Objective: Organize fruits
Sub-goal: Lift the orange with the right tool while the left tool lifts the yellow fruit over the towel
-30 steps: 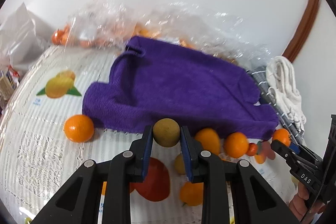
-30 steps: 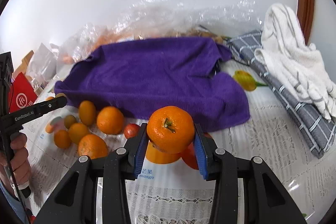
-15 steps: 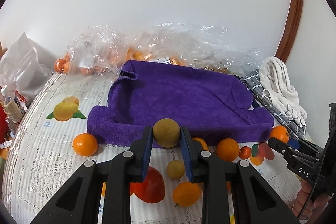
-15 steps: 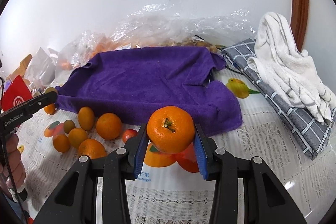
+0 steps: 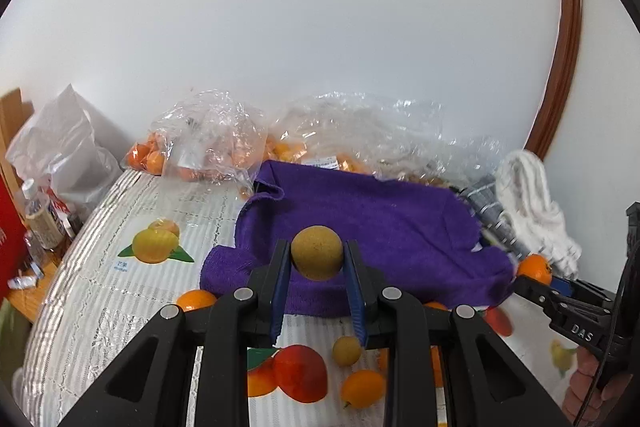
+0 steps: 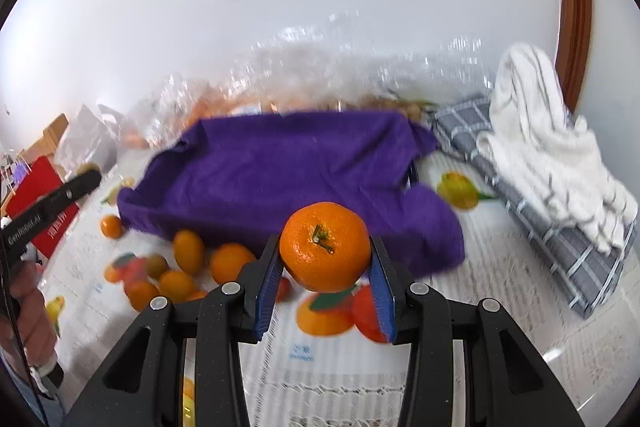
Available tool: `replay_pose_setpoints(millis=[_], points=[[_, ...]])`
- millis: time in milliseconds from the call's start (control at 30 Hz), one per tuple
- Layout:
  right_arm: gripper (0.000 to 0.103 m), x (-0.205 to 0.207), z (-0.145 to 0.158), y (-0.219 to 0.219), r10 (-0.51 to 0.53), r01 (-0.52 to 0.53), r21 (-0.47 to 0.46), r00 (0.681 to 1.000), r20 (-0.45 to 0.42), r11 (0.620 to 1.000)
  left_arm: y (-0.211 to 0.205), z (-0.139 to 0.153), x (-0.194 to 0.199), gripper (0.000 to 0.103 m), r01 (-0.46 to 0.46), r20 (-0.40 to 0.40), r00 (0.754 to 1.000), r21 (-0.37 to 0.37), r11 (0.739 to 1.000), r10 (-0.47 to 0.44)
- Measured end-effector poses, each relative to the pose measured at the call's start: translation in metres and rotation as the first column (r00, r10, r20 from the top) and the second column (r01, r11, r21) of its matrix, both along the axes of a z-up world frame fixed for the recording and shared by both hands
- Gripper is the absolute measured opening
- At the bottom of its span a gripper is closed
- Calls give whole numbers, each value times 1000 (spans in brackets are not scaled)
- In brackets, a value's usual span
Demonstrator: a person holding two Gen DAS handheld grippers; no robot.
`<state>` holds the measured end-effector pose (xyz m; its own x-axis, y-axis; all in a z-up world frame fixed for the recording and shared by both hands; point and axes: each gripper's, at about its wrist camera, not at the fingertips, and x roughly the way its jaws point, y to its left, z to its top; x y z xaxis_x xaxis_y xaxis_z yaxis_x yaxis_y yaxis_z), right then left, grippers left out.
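The left gripper [image 5: 317, 259] pinches a round tan-green fruit [image 5: 317, 258] between its blue pads, held above the worktop [image 5: 92, 303] in front of the purple towel [image 5: 372, 227]. The right gripper [image 6: 325, 259] is clamped on a tangerine [image 6: 325, 247], stem facing the camera, also lifted clear of the surface and in front of the same towel. The towel lies spread across the middle of the worktop, its near edge folded into a thick roll. Loose fruit sits just before that edge: in the right view an oval kumquat [image 6: 189, 251] and an orange [image 6: 231, 262] lie side by side, with several smaller orange pieces near them, though blur makes their count uncertain. In the left view a small green-yellow fruit [image 5: 347, 350] and a small orange one [image 5: 362, 387] lie under the gripper, and another orange [image 5: 196, 299] rests at the towel's left corner. Clear plastic bags [image 5: 208, 139] of oranges stand behind the towel against the wall. A white towel [image 6: 548, 143] lies on a grey checked cloth [image 6: 560, 243] at the right.
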<state>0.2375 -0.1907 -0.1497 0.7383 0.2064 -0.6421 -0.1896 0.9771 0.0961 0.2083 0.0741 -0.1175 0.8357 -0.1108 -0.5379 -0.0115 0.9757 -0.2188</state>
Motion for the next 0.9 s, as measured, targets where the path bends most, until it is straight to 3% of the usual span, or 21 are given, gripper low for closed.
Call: replay_pose_setpoints(millis=[133, 500, 667, 900], points=[[42, 0, 22, 9, 11, -11, -1, 999, 40, 1000, 11, 13, -4, 25, 26, 4, 1000, -81, 996, -25], [42, 28, 44, 15, 33, -34, 19, 998, 57, 999, -8, 48, 16, 25, 17, 29, 999, -7, 1000, -17], [42, 57, 40, 12, 21, -21, 4, 999, 30, 1000, -14, 37, 42, 25, 16, 1, 1000, -25, 1000, -16], [42, 97, 18, 8, 21, -21, 30, 999, -29, 999, -18, 11, 84, 25, 6, -60, 998, 20, 1000, -5]])
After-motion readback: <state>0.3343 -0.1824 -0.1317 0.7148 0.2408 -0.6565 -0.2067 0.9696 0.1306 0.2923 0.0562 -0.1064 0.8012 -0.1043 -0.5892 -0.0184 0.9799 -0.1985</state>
